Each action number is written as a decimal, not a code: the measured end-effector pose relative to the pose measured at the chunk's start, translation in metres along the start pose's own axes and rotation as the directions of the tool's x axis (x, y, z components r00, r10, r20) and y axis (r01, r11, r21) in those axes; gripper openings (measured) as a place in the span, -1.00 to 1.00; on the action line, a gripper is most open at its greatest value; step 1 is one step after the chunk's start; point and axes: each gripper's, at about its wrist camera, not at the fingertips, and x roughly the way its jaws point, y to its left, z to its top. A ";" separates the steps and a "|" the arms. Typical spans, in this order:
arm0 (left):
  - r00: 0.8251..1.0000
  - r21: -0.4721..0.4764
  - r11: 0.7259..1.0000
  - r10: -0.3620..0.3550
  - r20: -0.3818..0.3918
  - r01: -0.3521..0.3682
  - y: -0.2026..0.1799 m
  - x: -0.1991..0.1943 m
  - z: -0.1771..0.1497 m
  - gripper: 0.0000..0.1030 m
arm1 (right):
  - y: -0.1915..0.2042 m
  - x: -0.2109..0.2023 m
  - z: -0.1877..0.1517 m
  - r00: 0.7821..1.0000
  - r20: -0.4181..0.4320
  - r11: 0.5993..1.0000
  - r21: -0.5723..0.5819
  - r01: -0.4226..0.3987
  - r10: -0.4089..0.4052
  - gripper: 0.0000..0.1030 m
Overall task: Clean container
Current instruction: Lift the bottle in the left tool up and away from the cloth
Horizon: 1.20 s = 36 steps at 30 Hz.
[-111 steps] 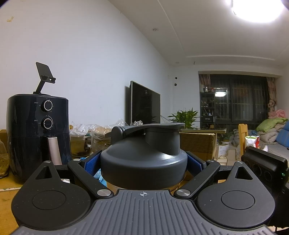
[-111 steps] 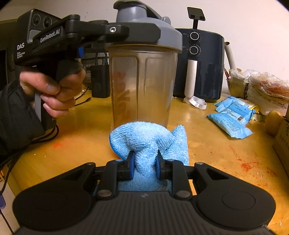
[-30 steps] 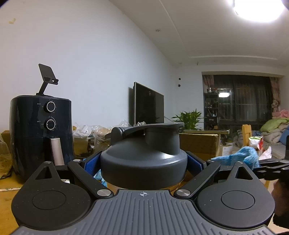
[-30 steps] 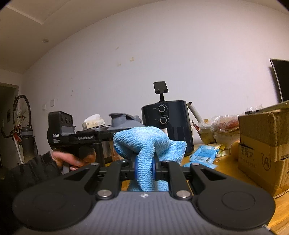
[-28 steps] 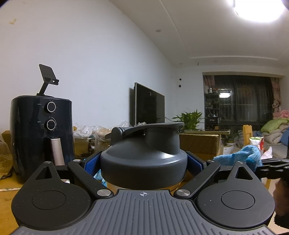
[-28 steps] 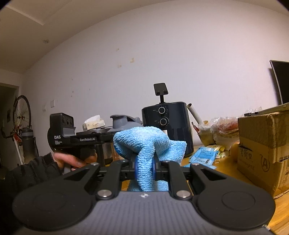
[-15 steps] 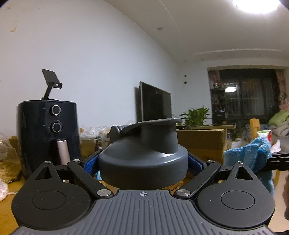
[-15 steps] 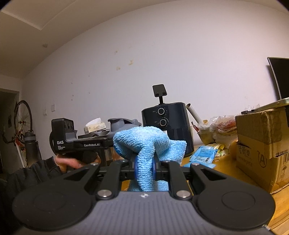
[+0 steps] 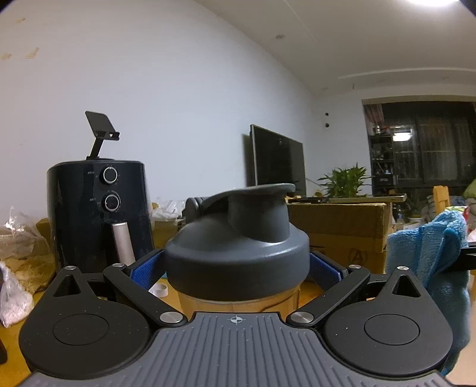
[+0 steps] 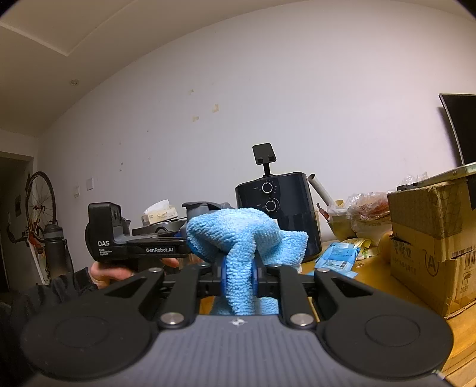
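Left claw is clamped on the shaker at frame centre; right claw is pinched on the cloth. If wiped hard, the raised shaker could be twisted loose.

Warm, dim indoor light comes from a ceiling lamp blown out to white glare high above the jaws. Fisheye distortion bends the walls and blackens the corners. The container lid between the jaws looks slightly soft (motion blur, perhaps).

Air fryer, cardboard box, television, plant.
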 end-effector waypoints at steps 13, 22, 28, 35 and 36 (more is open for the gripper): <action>0.987 -0.046 0.986 0.160 -0.008 -0.160 -0.019 -0.004 0.010 1.00 | -0.004 -0.004 0.000 1.000 0.008 1.000 0.003 -0.002 0.002 -0.75; 0.957 -0.037 0.957 0.288 -0.023 -0.289 -0.044 -0.001 0.019 1.00 | -0.005 -0.009 0.000 1.000 0.016 1.000 0.011 -0.010 0.010 -0.75; 0.929 -0.040 0.928 0.368 -0.032 -0.369 -0.055 0.003 0.023 1.00 | -0.006 -0.012 0.000 1.000 0.017 1.000 0.014 -0.013 0.013 -0.75; 0.896 -0.045 0.895 0.443 -0.033 -0.444 -0.063 0.009 0.028 1.00 | -0.005 -0.014 0.000 1.000 0.018 1.000 0.015 -0.015 0.015 -0.75; 0.892 -0.048 0.891 0.451 -0.035 -0.452 -0.064 0.010 0.028 1.00 | -0.005 -0.014 0.000 1.000 0.018 1.000 0.015 -0.016 0.015 -0.75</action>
